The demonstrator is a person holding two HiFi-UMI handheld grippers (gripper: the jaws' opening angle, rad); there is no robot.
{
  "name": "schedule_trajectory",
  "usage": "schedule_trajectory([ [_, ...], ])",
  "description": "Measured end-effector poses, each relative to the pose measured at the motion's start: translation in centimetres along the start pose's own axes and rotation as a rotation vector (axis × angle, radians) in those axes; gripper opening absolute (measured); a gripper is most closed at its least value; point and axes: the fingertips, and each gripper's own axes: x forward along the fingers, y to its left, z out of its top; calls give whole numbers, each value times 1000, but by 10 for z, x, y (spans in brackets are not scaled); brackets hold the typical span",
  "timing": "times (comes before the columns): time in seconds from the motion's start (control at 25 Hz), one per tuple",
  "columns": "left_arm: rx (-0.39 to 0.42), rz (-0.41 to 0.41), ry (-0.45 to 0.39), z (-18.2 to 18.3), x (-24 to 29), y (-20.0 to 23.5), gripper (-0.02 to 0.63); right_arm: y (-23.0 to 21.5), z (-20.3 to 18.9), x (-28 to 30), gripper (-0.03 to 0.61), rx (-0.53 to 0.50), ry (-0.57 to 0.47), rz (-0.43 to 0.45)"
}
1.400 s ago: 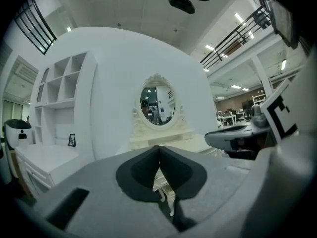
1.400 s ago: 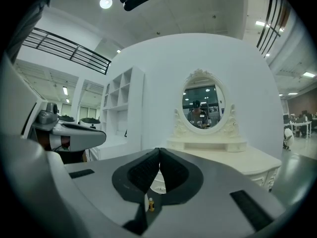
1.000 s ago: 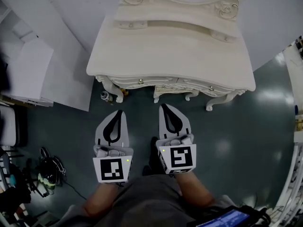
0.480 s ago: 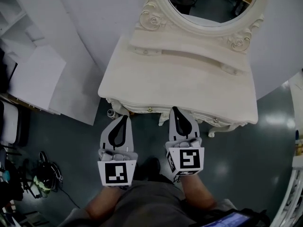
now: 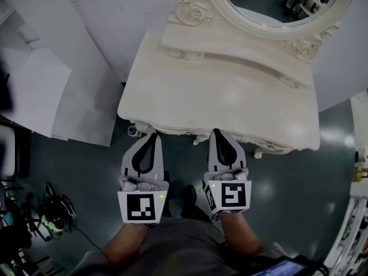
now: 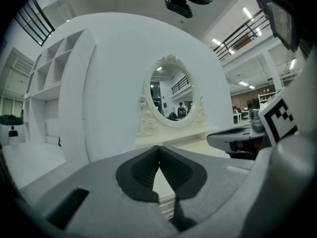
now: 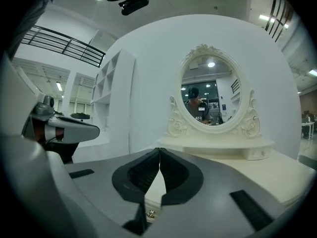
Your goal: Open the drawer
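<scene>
A cream dressing table (image 5: 218, 91) with an oval mirror (image 5: 276, 4) stands ahead of me. Its drawer front runs under the front edge, and a small metal knob (image 5: 188, 133) shows there; the same knob (image 7: 150, 213) appears low in the right gripper view. My left gripper (image 5: 153, 135) is shut and empty, its tips just short of the table's front left edge. My right gripper (image 5: 216, 131) is also shut and empty, its tips at the front edge a little right of the knob. In both gripper views the jaw tips (image 6: 159, 147) (image 7: 159, 149) meet with nothing between them.
White boards and shelving (image 5: 40, 85) stand to the left. Cables and gear (image 5: 52, 211) lie on the dark floor at lower left. A small object (image 5: 132, 130) sits by the table's left leg. A curved white wall (image 5: 109, 10) backs the table.
Both grippers have moved forward side by side, from the open floor up to the table's front edge. Both stay shut.
</scene>
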Motion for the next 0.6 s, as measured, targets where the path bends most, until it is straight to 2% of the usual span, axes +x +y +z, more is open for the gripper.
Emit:
schedule_trajectory([
  [0.28,-25,-29,84,-49,20,17,15,9,-50,19,14,24,95,-24],
  [0.6,-91,-61,223,-141,35,16,15,19,-160,29,14,90,283,-34],
])
